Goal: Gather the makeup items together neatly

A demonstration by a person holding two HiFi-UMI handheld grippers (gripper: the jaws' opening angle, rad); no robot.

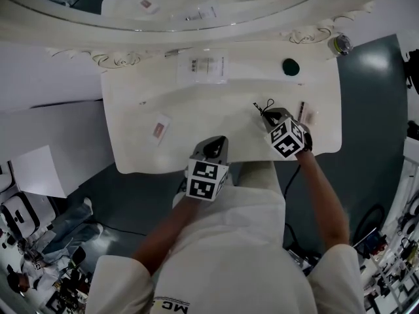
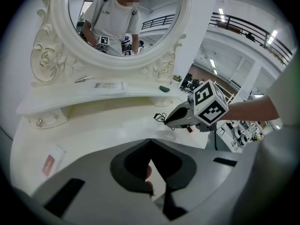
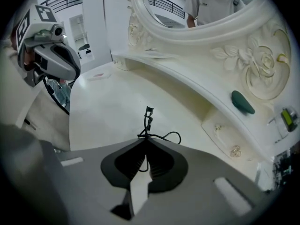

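My right gripper [image 1: 267, 112] is shut on a thin black wire tool [image 3: 148, 121], like an eyelash curler, low over the right part of the white vanity top [image 1: 196, 120]. The tool's tip sticks out ahead of the jaws [image 1: 262, 104], and its loops lie at the jaw mouth. My left gripper [image 1: 217, 142] hovers at the table's front edge, shut with nothing in it. A pink-and-white sachet [image 1: 160, 127] lies at the left. On the right lie a dark pencil-like stick [image 1: 302, 110] and a small white item [image 1: 311, 117].
A raised shelf under the oval mirror [image 2: 124, 18] carries a clear packet [image 1: 203, 67] and a dark green oval thing [image 1: 291, 66]. A small jar [image 1: 340, 44] stands at the far right end. Grey floor lies beyond the table's right edge.
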